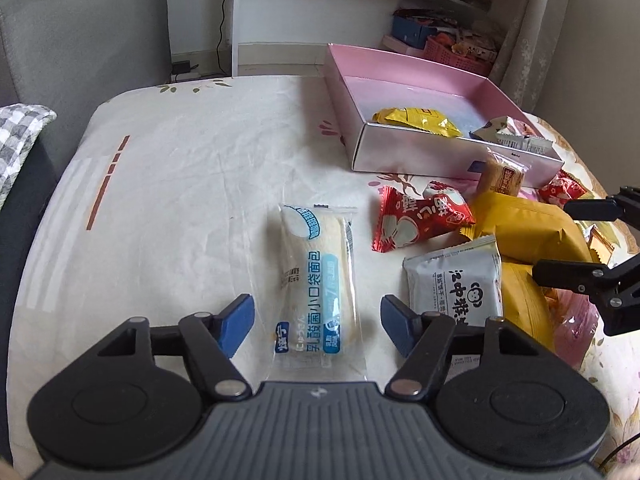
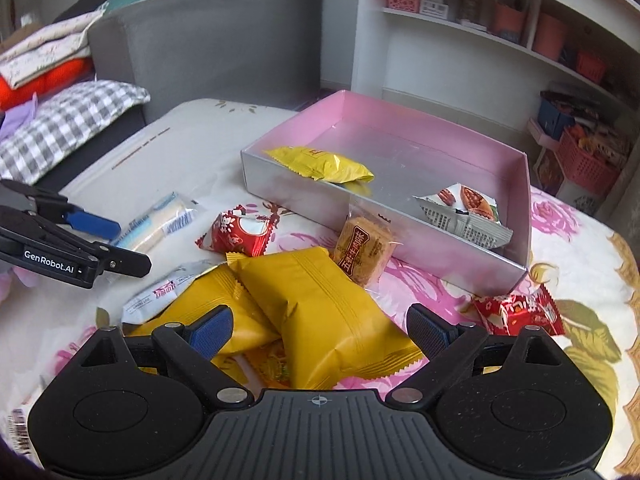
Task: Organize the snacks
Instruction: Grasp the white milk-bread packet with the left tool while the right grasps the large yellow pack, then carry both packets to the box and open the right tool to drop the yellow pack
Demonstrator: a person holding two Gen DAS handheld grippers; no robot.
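- The left gripper [image 1: 316,322] points down at a bread roll in a clear wrapper [image 1: 318,288] that lies lengthwise between its blue pads [image 1: 236,320]; the jaws stand apart with a gap on each side of the wrapper, so nothing is grasped
- The right gripper [image 2: 318,330] is spread wide over a mustard-yellow snack pack [image 2: 332,320]; the pads sit beside the pack and do not press it; a 2nd mustard-yellow pack [image 2: 208,320] lies under its left edge
- Just beyond lie a white biscuit sachet [image 1: 456,288], a red candy pack [image 1: 420,216] and a small brown cake in clear wrap [image 2: 362,248], which leans against the box wall; another red pack [image 2: 516,312] lies at the box's near corner
- The pink box [image 2: 440,120] stands further back on the floral bedsheet [image 1: 180,200]; inside it are a bright yellow pack [image 2: 324,164] near the left end and a white nut sachet [image 2: 468,216] near the right end
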